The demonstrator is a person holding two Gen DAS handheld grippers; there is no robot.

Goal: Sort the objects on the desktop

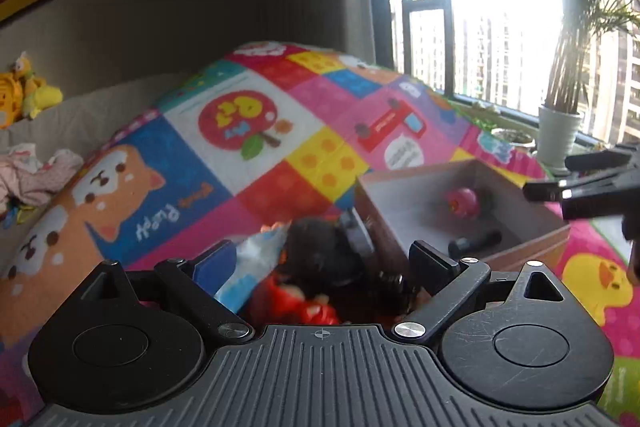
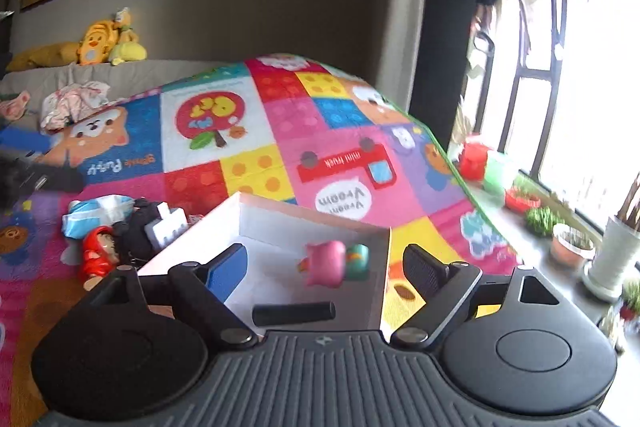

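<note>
Box [image 2: 280, 223], open-topped, on play mat [image 2: 280, 131]; serves as sorting bin, holding pink toy [image 2: 326, 263], teal piece [image 2: 358, 261] at its 3 o'clock, and black cylinder [image 2: 294, 311] at 6 o'clock. Right gripper [image 2: 326, 263]: jaws spread, empty, above the box. Left gripper [image 1: 320, 263]: jaws spread, nothing pinched, over the unsorted heap at the box's 9 o'clock: tissue pack [image 2: 96, 213], red doll [image 2: 98, 255], black bundle [image 2: 140, 227], white adapter [image 2: 166, 225]. Heap is crowded; neighbours would likely hinder a clean pick.
</note>
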